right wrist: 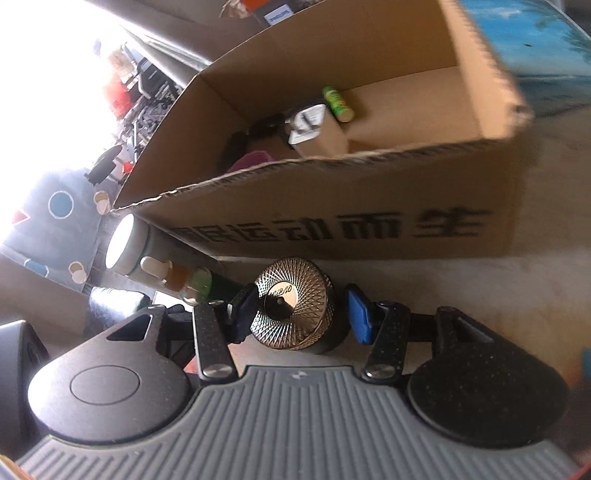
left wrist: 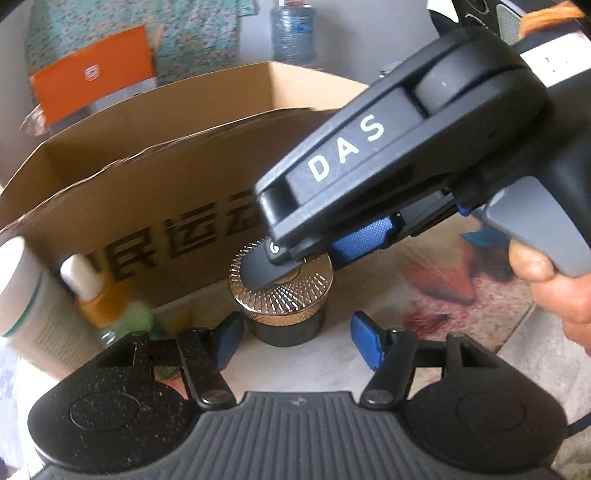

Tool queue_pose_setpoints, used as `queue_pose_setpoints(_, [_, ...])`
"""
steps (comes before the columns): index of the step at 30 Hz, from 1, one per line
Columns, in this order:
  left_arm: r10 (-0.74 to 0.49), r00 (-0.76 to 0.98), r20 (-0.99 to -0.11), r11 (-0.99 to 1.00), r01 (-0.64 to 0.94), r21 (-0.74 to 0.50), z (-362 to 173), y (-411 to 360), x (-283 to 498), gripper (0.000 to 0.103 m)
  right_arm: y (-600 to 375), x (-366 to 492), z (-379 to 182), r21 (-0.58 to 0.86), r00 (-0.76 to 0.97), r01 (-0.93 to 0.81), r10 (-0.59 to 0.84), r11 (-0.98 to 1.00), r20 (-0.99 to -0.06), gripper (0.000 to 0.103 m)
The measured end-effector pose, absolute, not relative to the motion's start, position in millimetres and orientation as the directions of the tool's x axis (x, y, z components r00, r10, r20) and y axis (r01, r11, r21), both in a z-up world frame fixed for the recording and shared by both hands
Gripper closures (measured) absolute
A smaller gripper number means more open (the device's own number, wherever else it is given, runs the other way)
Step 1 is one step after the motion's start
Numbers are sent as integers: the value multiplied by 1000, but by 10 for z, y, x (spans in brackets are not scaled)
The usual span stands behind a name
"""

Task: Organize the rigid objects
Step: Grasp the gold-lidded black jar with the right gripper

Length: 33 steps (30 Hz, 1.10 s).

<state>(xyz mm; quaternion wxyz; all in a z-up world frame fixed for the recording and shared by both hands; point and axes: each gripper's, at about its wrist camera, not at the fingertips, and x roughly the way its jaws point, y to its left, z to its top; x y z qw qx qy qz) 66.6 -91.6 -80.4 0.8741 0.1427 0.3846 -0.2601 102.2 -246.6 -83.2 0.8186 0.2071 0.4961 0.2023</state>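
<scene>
A dark jar with a ribbed gold lid [left wrist: 282,291] stands on the pale table in front of a cardboard box [left wrist: 147,206]. My left gripper [left wrist: 295,338] is open, its blue pads on either side of the jar's near side and apart from it. My right gripper [left wrist: 295,258] comes in from the upper right, its fingers over the lid. In the right wrist view the jar [right wrist: 295,310] sits between the open right gripper's [right wrist: 301,314] pads; the left pad is at the lid's edge, the right pad [right wrist: 358,314] stands apart.
The box [right wrist: 369,221] holds a green tube [right wrist: 338,103], a white plug [right wrist: 306,122] and other items. A white tube [left wrist: 22,291] and an orange dropper bottle [left wrist: 92,291] lie left of the jar. An orange box [left wrist: 92,74] and a water jug [left wrist: 293,33] stand behind.
</scene>
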Motion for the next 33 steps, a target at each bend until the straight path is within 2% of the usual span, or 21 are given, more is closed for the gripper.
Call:
queue_pose_setpoints(9, [-410, 531, -741, 755, 654, 51, -822, -1218, 611, 38, -2894, 742, -846, 545, 472, -24, 490, 838, -733, 52])
queue_pose_setpoints(24, [-379, 551, -743, 764, 639, 84, -882, -1356, 641, 38, -3112, 624, -930, 652, 497, 71, 540, 755, -679, 52])
queue_pose_setpoints(33, [-381, 554, -740, 768, 635, 80, -861, -1349, 760, 45, -3127, 625, -967, 674, 503, 92, 550, 733, -667, 52])
